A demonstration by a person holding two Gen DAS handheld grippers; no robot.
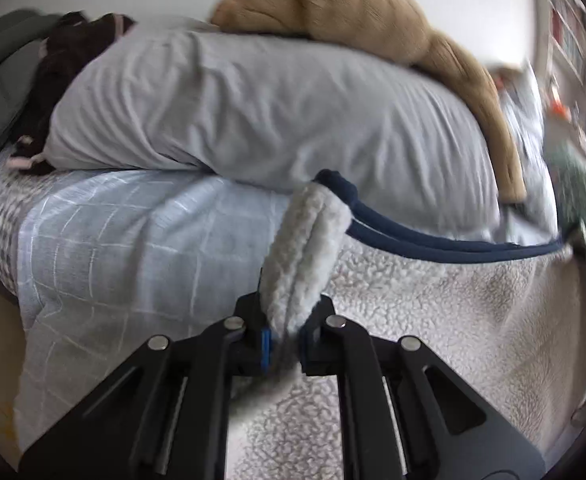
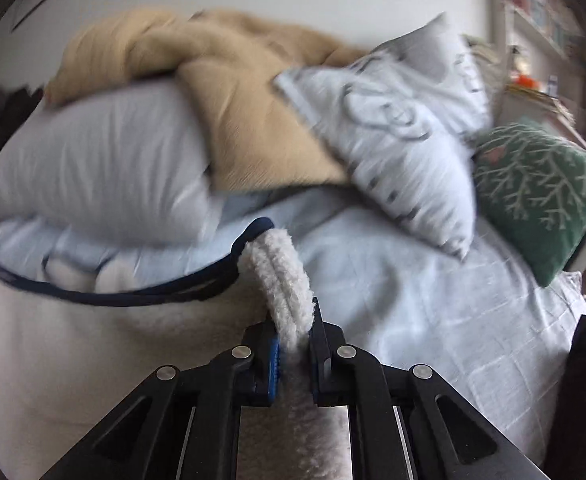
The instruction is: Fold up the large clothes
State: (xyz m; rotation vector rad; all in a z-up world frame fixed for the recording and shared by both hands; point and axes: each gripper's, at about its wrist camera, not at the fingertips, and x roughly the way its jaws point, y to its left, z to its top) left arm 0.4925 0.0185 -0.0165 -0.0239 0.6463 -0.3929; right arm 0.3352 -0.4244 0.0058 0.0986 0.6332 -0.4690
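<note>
On the bed [image 1: 105, 232], across its pale blue checked cover, we list one large garment: a cream sherpa fleece [image 1: 433, 312] edged with navy binding [image 1: 433, 246], spread over the near part of the mattress and drawn up at two points.

Left tongs [image 1: 283, 344]: closed tight on a doubled fold of the fleece, which rises upright from between the pads and curls over at the top, where the navy binding begins. The binding runs from that fold away to the right in a long shallow arc.

Right tongs [image 2: 295, 354]: likewise clamped on a doubled ridge of the fleece [image 2: 93, 360], the pile standing up between the blue pads. From here the binding [image 2: 133, 294] sweeps off to the left.

Behind the garment we record:
- a grey-lilac pillow [image 1: 273, 112], lying lengthwise across the head of the bed, the binding's loop just in front of it;
- a tan plush blanket [image 1: 353, 12], heaped on top of that pillow and trailing down its right end;
- a dark garment with pink trim [image 1: 53, 80], bunched at the pillow's left end;
- a white patterned pillow [image 2: 405, 128], propped tilted, resting against the tan blanket;
- a green cushion with a white branch motif [image 2: 541, 192], just beside the white pillow at the right edge of the bed.

Both views are motion-blurred; shelving at far right is too smeared to itemise.
</note>
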